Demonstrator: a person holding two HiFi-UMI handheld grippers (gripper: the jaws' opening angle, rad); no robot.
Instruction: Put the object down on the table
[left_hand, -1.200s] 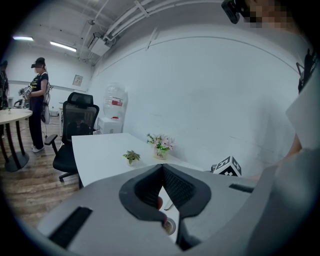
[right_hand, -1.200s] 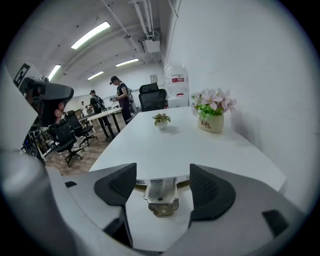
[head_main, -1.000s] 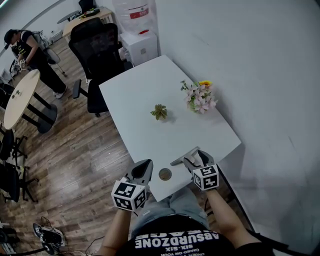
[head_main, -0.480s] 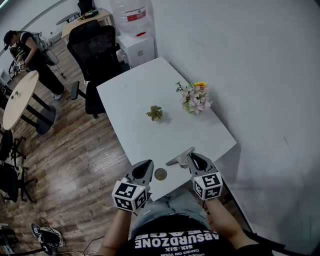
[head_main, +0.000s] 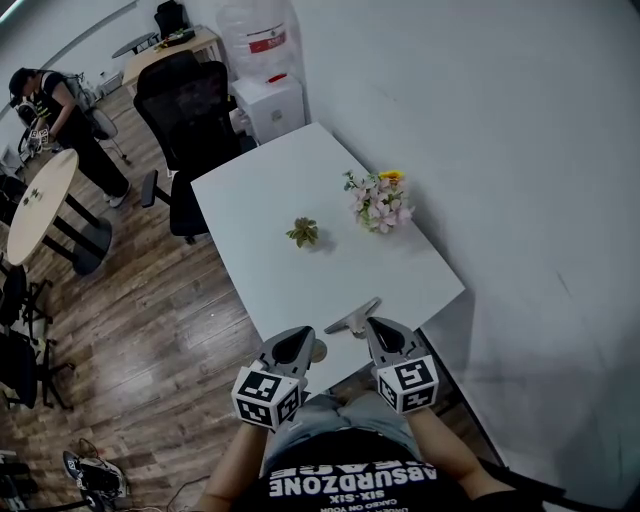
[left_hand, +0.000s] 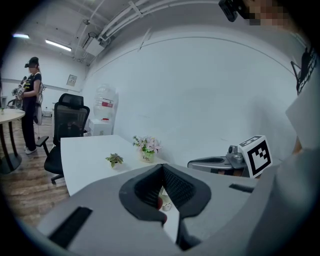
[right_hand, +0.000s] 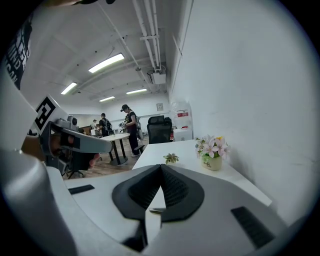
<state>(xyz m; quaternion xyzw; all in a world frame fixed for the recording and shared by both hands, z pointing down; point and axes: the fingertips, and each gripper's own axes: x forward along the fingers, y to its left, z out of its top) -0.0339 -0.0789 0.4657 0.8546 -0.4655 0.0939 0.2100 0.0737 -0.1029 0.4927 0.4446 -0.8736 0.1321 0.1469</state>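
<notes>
Flowers (head_main: 378, 202) and plant (head_main: 303, 232) on table (head_main: 265, 215)

Bright, even light from ceiling strip lamps (right_hand: 106, 62); soft shadows lie on the white worktop (head_main: 330, 270) beyond the fingers (right_hand: 142, 192). Both gripper views bulge, darkening at corners; the fingers look blurred.

A flower vase (head_main: 378, 203) stands near a small plant (head_main: 302, 232), an office chair (head_main: 190, 110) beyond.
</notes>
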